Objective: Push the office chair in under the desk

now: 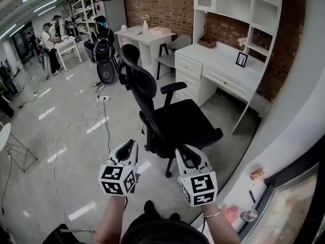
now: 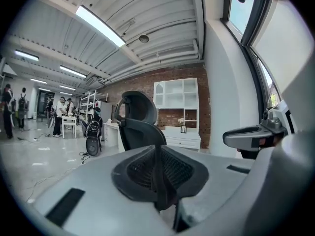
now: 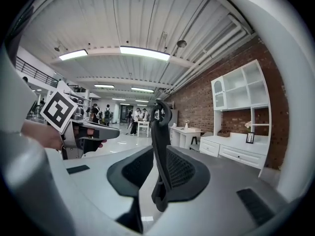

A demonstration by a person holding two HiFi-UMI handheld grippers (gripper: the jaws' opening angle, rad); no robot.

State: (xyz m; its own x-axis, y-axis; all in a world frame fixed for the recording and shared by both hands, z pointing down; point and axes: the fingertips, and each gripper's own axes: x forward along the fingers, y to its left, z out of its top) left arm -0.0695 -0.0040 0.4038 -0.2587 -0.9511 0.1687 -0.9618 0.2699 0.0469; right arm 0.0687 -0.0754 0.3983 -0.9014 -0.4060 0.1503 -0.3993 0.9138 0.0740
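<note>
A black office chair (image 1: pixel 177 118) stands on the grey floor, apart from the white desk (image 1: pixel 228 67) with its hutch at the back right. Its backrest is towards the far left and its seat faces me. My left gripper (image 1: pixel 131 143) hovers by the near left of the seat, its jaws shut on nothing. My right gripper (image 1: pixel 184 150) hangs just short of the seat's near edge with a narrow gap between its jaws and nothing in it. In the left gripper view the chair (image 2: pixel 138 127) rises beyond the closed left gripper (image 2: pixel 158 151). The right gripper (image 3: pixel 153 156) frames the chair (image 3: pixel 161 127) edge-on.
A second white table (image 1: pixel 144 37) with a grey chair stands behind. Cables (image 1: pixel 96 121) trail across the floor at left, near a black bag (image 1: pixel 104 50). People (image 1: pixel 51 39) stand far left. A windowsill (image 1: pixel 254 184) with small items runs at my right. A photo frame (image 1: pixel 241 59) sits on the desk.
</note>
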